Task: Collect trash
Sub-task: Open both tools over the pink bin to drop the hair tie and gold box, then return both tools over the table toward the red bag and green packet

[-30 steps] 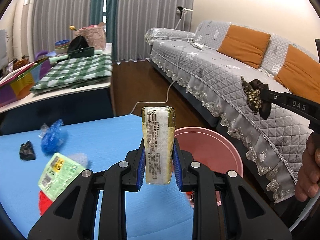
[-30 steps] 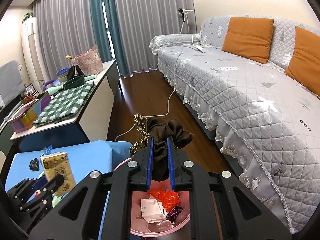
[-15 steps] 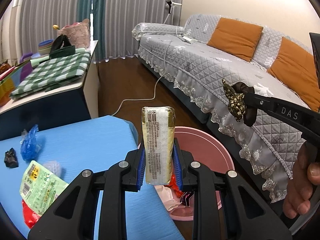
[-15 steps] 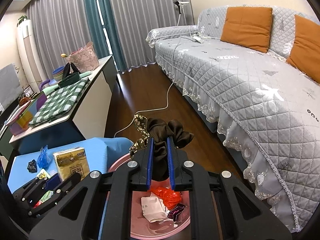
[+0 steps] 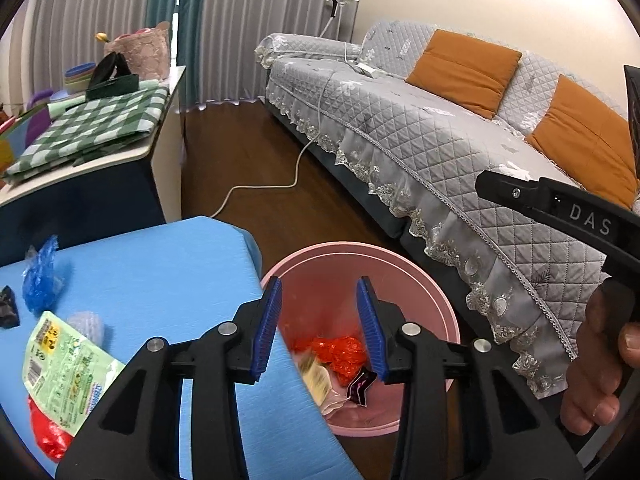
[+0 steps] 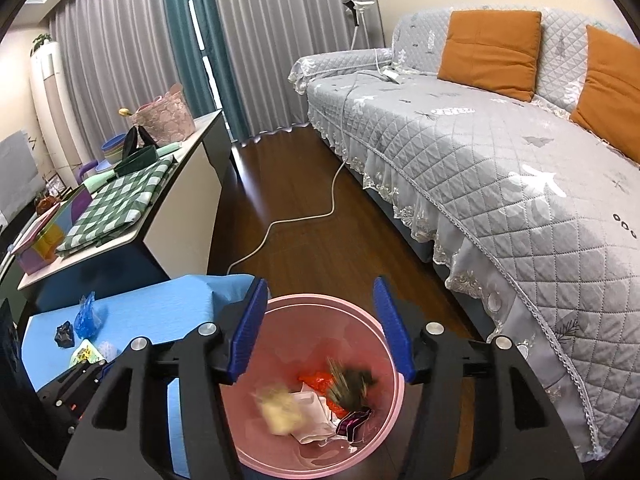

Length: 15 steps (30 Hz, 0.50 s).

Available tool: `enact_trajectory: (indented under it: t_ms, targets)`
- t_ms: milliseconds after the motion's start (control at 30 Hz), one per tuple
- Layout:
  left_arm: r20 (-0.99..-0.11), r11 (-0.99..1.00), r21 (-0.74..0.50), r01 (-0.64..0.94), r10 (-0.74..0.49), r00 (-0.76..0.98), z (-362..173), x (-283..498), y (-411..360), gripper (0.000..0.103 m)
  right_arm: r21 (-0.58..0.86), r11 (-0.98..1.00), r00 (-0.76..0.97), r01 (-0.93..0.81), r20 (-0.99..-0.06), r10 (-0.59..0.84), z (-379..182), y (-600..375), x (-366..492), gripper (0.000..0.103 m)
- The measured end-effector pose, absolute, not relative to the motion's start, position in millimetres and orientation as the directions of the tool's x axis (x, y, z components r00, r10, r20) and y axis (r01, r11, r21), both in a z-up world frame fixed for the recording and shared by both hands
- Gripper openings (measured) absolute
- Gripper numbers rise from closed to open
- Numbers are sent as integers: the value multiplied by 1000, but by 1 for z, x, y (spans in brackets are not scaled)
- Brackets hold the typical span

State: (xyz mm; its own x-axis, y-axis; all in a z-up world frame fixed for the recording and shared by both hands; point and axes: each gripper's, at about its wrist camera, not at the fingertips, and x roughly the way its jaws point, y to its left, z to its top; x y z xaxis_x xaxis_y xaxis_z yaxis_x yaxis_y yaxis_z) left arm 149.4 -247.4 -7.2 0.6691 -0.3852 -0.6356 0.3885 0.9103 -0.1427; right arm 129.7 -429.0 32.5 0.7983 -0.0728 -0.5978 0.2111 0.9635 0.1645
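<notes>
My left gripper (image 5: 318,292) hangs over the pink bin (image 5: 436,292), its jaws opening with nothing between them. Below it a yellowish tissue pack (image 5: 314,376) drops blurred into the bin. My right gripper (image 6: 320,292) is over the same bin (image 6: 304,320), jaws also opening and empty. A dark patterned scrunchie (image 6: 350,384) falls blurred beneath it, beside the tissue pack (image 6: 280,410). A red wrapper (image 5: 340,354) lies in the bin. On the blue table (image 5: 140,272) lie a green packet (image 5: 64,364), a red wrapper (image 5: 48,436), blue plastic (image 5: 40,280) and a black scrap (image 5: 8,312).
A grey quilted sofa (image 6: 500,168) with orange cushions (image 6: 490,32) runs along the right, close to the bin. A white cable (image 6: 296,220) trails over the wooden floor. A side table with a green checked cloth (image 6: 120,200) stands at the left. A hand (image 5: 596,380) holds the right gripper.
Both grippers opened. The tissue pack left the left jaws and the dark scrunchie left the right jaws; both now fall into the pink bin. The left gripper moved further over the bin.
</notes>
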Motion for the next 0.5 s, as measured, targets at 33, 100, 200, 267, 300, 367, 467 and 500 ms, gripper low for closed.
enact_trajectory:
  t_ms: [33,100,200,267,300,367,467,500]
  targets:
    - [-635,911,-144,387,-385,670,-6,148,-245,39,162,964,799,210,-597,-74,33,-428,129,56]
    - [-633,913,-146,382,-383,673,-4,145,-241,39,159,965,801,208,-594,-75,35,-426,127,56]
    - [-630,916,-144,375,-377,679,-1,138,-232,39,156,967,809,200,-582,-74,39,-421,124,56]
    - [-627,919,-140,367,-369,686,3,132,-222,39,154,970,817,190,-573,-69,41,-416,121,56]
    - [-626,921,-140,364,-367,688,4,129,-218,39,155,971,821,183,-568,-64,43,-413,120,56]
    - [-621,927,-137,348,-355,699,7,122,-205,39,163,973,828,166,-559,-48,45,-407,118,56]
    - [-614,938,-129,322,-331,717,13,112,-180,39,166,978,839,127,-544,-16,49,-390,115,56]
    - [-611,942,-131,309,-322,723,15,108,-171,39,165,980,841,115,-541,-8,51,-386,114,56]
